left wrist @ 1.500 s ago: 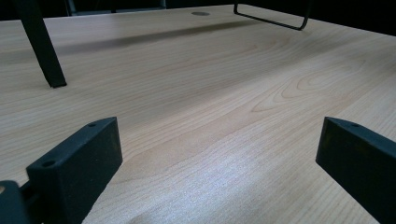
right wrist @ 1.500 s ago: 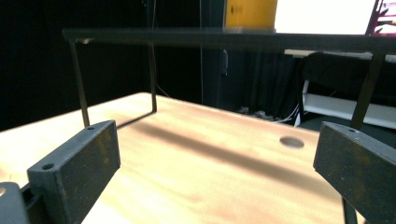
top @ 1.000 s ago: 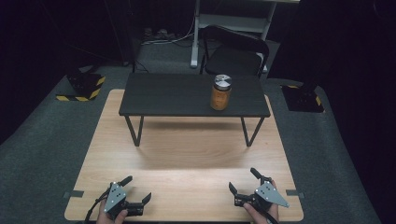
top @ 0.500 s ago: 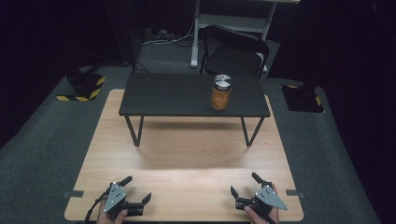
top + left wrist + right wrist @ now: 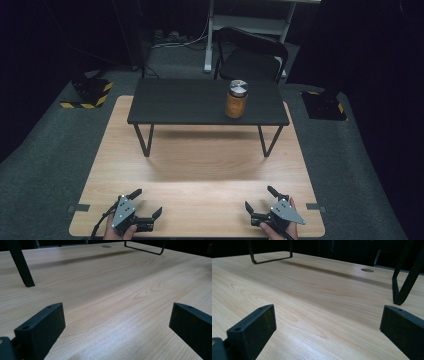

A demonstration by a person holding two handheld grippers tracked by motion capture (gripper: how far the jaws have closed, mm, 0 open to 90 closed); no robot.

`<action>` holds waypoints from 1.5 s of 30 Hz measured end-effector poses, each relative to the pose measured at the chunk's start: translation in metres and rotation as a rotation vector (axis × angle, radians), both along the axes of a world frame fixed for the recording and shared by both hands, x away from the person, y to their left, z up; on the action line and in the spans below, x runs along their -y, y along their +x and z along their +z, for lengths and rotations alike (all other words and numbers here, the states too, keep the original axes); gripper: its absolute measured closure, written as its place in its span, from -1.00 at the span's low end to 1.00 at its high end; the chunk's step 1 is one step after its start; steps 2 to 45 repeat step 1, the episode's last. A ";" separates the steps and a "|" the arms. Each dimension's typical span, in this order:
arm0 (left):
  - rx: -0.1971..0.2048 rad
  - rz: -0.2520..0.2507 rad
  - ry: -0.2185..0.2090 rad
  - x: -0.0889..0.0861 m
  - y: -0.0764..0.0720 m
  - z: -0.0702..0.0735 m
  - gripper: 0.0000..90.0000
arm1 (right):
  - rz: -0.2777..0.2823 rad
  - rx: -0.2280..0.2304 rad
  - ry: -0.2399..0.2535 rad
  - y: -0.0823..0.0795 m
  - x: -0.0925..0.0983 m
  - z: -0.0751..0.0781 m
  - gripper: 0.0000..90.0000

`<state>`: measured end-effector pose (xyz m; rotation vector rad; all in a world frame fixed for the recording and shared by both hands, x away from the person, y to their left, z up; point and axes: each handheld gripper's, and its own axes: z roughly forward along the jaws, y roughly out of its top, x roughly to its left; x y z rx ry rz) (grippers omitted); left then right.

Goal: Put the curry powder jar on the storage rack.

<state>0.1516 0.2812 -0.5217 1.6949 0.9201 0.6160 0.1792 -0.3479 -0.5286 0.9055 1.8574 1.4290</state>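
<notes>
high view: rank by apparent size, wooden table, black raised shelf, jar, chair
1. wooden table, largest
2. black raised shelf
3. chair, partly hidden behind the shelf and farther off, so true size is unsure
4. jar, smallest

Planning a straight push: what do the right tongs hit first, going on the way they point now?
Probably nothing soon: the right tongs, open, face bare wooden table; the black shelf leg stands off to one side, though depth is unclear.
</notes>
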 end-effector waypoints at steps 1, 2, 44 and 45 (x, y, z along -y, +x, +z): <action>0.000 0.000 0.000 0.000 0.000 0.000 -0.99 | 0.000 0.000 0.000 0.000 0.000 0.000 -1.00; 0.000 0.000 0.000 0.000 0.000 0.000 -0.99 | 0.000 0.000 0.000 0.000 0.000 0.000 -1.00; 0.000 0.000 0.000 0.000 0.000 0.000 -0.99 | 0.000 0.000 0.000 0.000 0.000 0.000 -1.00; 0.000 0.000 0.000 0.000 0.000 0.000 -0.99 | 0.000 0.000 0.000 0.000 0.000 0.000 -1.00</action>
